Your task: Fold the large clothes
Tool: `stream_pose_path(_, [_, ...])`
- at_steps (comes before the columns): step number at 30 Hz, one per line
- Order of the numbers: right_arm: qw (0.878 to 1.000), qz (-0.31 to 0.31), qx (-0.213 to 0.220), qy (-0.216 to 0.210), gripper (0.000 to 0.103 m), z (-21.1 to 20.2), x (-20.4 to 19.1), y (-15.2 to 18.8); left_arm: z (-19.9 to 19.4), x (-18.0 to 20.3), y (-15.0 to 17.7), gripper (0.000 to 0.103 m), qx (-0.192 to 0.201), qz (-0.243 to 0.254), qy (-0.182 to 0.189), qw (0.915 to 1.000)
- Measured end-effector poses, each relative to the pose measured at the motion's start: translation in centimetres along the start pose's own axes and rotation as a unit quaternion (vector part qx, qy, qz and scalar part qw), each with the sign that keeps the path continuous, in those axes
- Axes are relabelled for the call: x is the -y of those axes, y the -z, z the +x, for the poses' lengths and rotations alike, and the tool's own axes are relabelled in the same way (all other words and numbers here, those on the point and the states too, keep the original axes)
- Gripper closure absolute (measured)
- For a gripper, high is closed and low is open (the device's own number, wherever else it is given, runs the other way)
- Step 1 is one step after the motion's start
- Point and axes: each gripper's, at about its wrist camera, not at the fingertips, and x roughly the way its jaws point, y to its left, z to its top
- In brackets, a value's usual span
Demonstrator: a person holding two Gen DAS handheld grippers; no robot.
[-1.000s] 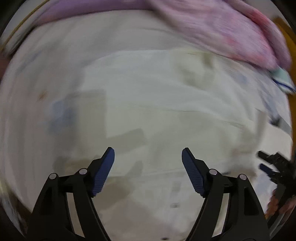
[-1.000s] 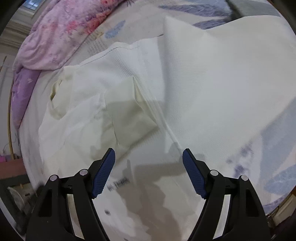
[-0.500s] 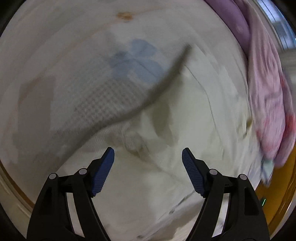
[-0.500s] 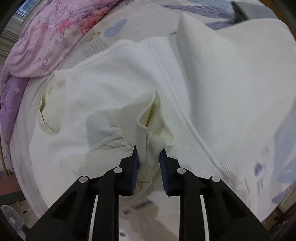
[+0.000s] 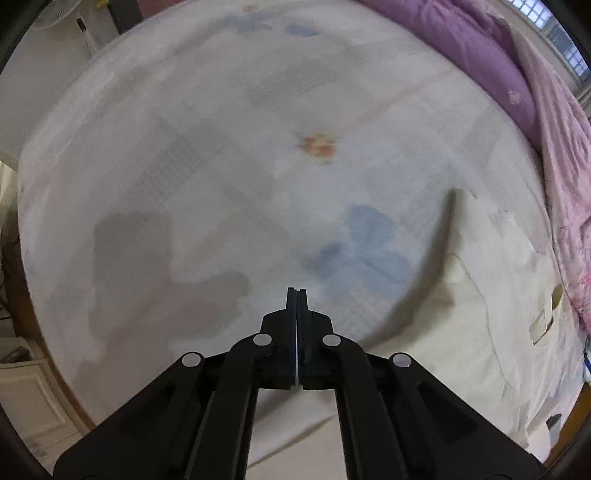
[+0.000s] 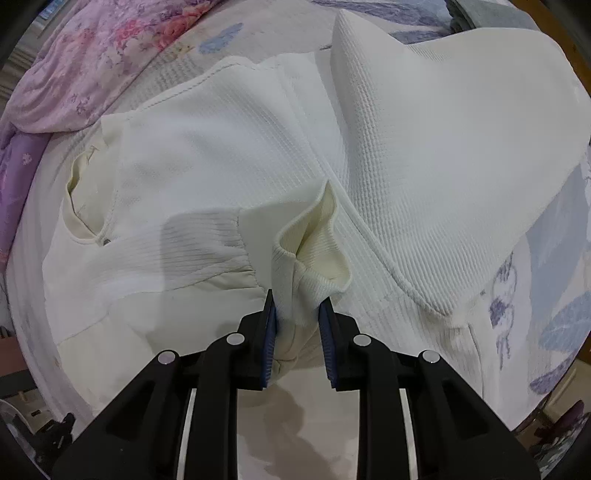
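Observation:
A large cream-white ribbed garment (image 6: 424,147) lies spread on the bed. My right gripper (image 6: 297,314) is shut on its ribbed sleeve cuff (image 6: 314,254), which bunches up between the blue pads. In the left wrist view the same garment (image 5: 480,314) lies at the lower right. My left gripper (image 5: 296,295) is shut with nothing seen between its fingers, over bare sheet to the left of the garment.
The bed sheet (image 5: 221,147) is pale with blue and orange flower prints. A pink and purple floral quilt (image 5: 517,85) is heaped along the far edge; it also shows in the right wrist view (image 6: 92,55). A fan (image 5: 48,18) stands beyond the bed.
My right gripper closed on the sleeve cuff and lifted it slightly. My left gripper went from wide open to shut and swung away from the garment toward bare sheet.

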Motion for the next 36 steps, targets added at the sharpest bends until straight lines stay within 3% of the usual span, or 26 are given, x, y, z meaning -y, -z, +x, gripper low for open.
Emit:
stream_pose_path(2, [1.000, 0.000, -0.006, 0.011, 0.075, 0.6, 0.2, 0.0, 0.1, 0.2, -0.5, 0.103, -0.035, 0.031, 0.028, 0.9985])
stream_pose_path(5, [1.000, 0.010, -0.007, 0.023, 0.069, 0.2, -0.1, -0.2, -0.6, 3.1, 0.1, 0.099, -0.044, 0.111, 0.021, 0.9926])
stream_pose_path(8, [0.999, 0.021, 0.011, 0.041, 0.049, -2.0, -0.4, -0.1, -1.7, 6.6, 1.1, 0.084, -0.047, 0.176, 0.077, 0.9802])
stream_pose_path(9, [0.998, 0.022, 0.030, 0.045, 0.048, -3.1, -0.4, 0.0, -1.9, 8.8, 1.6, 0.082, -0.038, 0.211, 0.085, 0.9730])
stream_pose_path(12, [0.996, -0.010, 0.070, 0.050, 0.049, -5.2, -1.1, 0.1, -0.9, 13.5, 3.2, 0.082, -0.018, 0.296, 0.068, 0.9526])
stream_pose_path(13, [0.994, -0.036, 0.093, 0.048, 0.053, -5.8, -1.8, 0.2, 0.0, 14.6, 3.3, 0.082, -0.018, 0.309, 0.061, 0.9489])
stream_pose_path(14, [0.991, -0.066, 0.102, 0.051, 0.076, -5.5, -2.4, 0.4, 2.0, 15.6, 3.8, 0.083, -0.038, 0.325, 0.039, 0.9443])
stream_pose_path(15, [0.990, -0.100, 0.083, 0.048, 0.087, -4.5, -2.9, 0.3, 4.1, 16.6, 3.9, 0.084, -0.063, 0.331, 0.003, 0.9416])
stream_pose_path(16, [0.990, -0.114, 0.065, 0.041, 0.089, -3.5, -3.0, 0.3, 6.3, 16.7, 4.0, 0.088, -0.084, 0.328, -0.027, 0.9407])
stream_pose_path(17, [0.991, -0.124, 0.025, 0.028, 0.092, -0.4, -3.3, 0.3, 6.8, 16.5, 4.0, 0.087, -0.073, 0.320, -0.018, 0.9444])
stream_pose_path(19, [0.989, -0.138, 0.005, 0.044, 0.093, 3.3, -3.5, 0.4, 6.7, 16.6, 3.9, 0.087, -0.068, 0.323, -0.016, 0.9438])
stream_pose_path(21, [0.983, -0.161, 0.015, 0.084, 0.092, 3.2, -4.9, 0.6, 5.8, 17.1, 4.5, 0.090, -0.066, 0.352, -0.040, 0.9329])
stream_pose_path(23, [0.980, -0.175, 0.009, 0.093, 0.092, 1.6, -6.5, 1.4, 4.4, 17.3, 6.0, 0.090, -0.073, 0.384, -0.054, 0.9188])
stream_pose_path(25, [0.979, -0.193, 0.020, 0.061, 0.091, -0.3, -7.9, 2.8, 3.2, 17.2, 7.7, 0.090, -0.078, 0.401, -0.043, 0.9118])
stream_pose_path(26, [0.979, -0.202, 0.003, 0.022, 0.091, -0.4, -8.7, 3.7, 3.2, 17.1, 8.3, 0.090, -0.084, 0.404, -0.045, 0.9096])
stream_pose_path(27, [0.979, -0.202, -0.010, 0.016, 0.091, 0.3, -9.0, 4.0, 4.0, 17.0, 9.0, 0.090, -0.096, 0.407, -0.051, 0.9067])
stream_pose_path(29, [0.977, -0.206, -0.048, 0.034, 0.092, 3.9, -8.9, 5.2, 6.2, 16.4, 10.1, 0.091, -0.100, 0.398, -0.059, 0.9099])
stream_pose_path(31, [0.969, -0.237, -0.023, 0.061, 0.092, 4.3, -9.7, 6.2, 5.9, 16.8, 10.7, 0.091, -0.083, 0.406, -0.064, 0.9078])
stream_pose_path(33, [0.962, -0.261, -0.039, 0.073, 0.092, 3.7, -10.5, 6.7, 5.0, 16.7, 11.1, 0.091, -0.082, 0.411, -0.068, 0.9055])
stream_pose_path(36, [0.971, -0.229, -0.057, 0.047, 0.087, 2.6, -9.3, 6.4, 4.8, 18.0, 10.8, 0.082, -0.085, 0.398, -0.071, 0.9108])
